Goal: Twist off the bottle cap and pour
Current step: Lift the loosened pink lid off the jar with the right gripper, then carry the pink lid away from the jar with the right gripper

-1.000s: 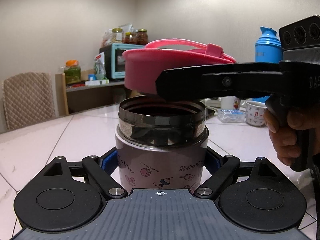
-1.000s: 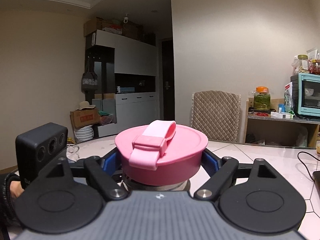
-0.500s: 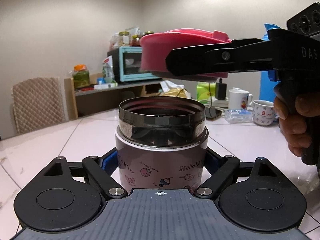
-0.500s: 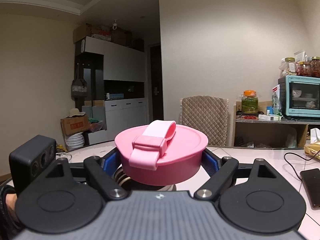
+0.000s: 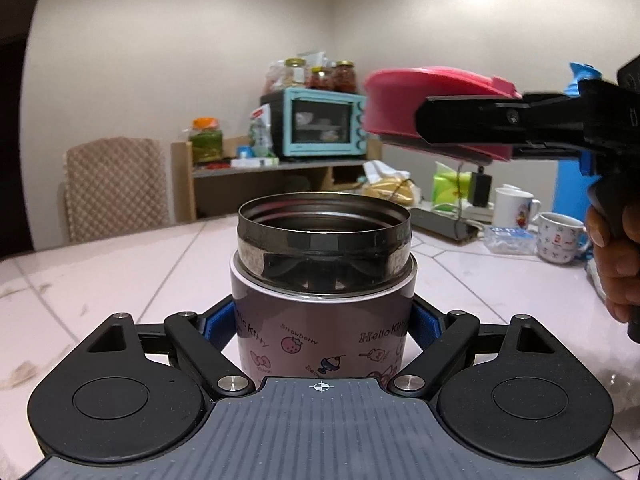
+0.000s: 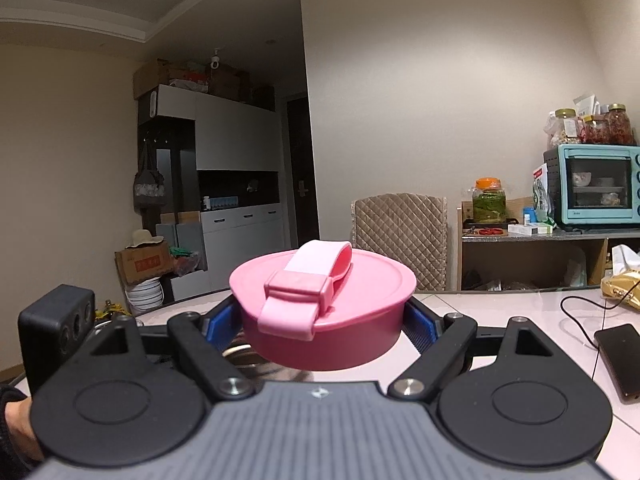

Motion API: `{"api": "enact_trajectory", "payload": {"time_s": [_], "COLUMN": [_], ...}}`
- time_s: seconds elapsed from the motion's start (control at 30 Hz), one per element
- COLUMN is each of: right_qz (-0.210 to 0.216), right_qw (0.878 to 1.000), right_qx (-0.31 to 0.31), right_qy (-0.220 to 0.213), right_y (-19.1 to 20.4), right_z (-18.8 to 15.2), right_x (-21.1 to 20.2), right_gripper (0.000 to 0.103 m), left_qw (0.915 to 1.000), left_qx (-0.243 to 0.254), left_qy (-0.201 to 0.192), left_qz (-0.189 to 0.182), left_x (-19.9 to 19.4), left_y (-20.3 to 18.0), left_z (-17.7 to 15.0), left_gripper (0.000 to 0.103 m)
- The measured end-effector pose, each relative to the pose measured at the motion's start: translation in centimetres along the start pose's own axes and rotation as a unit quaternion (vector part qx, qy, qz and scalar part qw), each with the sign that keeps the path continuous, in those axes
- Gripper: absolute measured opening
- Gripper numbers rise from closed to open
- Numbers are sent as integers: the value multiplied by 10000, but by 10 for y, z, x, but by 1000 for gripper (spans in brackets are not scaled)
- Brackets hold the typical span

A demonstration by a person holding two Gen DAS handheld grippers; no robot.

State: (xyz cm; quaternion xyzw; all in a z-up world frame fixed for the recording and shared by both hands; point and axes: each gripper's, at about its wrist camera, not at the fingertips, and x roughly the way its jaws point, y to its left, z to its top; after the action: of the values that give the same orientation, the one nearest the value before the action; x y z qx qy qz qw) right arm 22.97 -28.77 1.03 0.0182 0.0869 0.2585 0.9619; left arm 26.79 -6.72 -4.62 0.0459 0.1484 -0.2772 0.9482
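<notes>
Each gripper is matte black: the left gripper (image 5: pixel 323 322) and right gripper (image 6: pixel 322 322) both show two round discs flanking a ribbed grey plate with a small white crosshair, silver screws at the linkage pivots, and blue pads (image 5: pixel 425 321) inside the fingers. A bare-skinned hand (image 5: pixel 618 264) wraps the right one's black handle

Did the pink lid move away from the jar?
Yes. In the left wrist view the pink lid went right and up, off the open jar, now right of the blue oven.
</notes>
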Motion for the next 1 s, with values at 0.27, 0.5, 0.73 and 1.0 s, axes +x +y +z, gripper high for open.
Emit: {"api": "enact_trajectory", "payload": {"time_s": [0.27, 0.5, 0.73, 1.0], "right_qz": [-62, -347, -527, -608], "right_qw": [9999, 9987, 9967, 9958], "right_qx": [112, 210, 268, 241], "right_qy": [77, 300, 555, 639], "right_y": [4, 7, 10, 14], "right_z": [-9, -23, -38, -41], "right_x": [2, 9, 12, 8], "right_gripper": [85, 85, 85, 85], "left_qw": [9982, 9959, 9943, 9921], "left_qx": [-201, -243, -344, -330], "left_qy": [0, 12, 32, 122], "left_qz": [558, 869, 1012, 1202], "left_x": [-24, -38, -43, -42], "left_y": [11, 12, 13, 12], "left_z": [-2, -1, -2, -2], "left_gripper": [90, 90, 90, 90]}}
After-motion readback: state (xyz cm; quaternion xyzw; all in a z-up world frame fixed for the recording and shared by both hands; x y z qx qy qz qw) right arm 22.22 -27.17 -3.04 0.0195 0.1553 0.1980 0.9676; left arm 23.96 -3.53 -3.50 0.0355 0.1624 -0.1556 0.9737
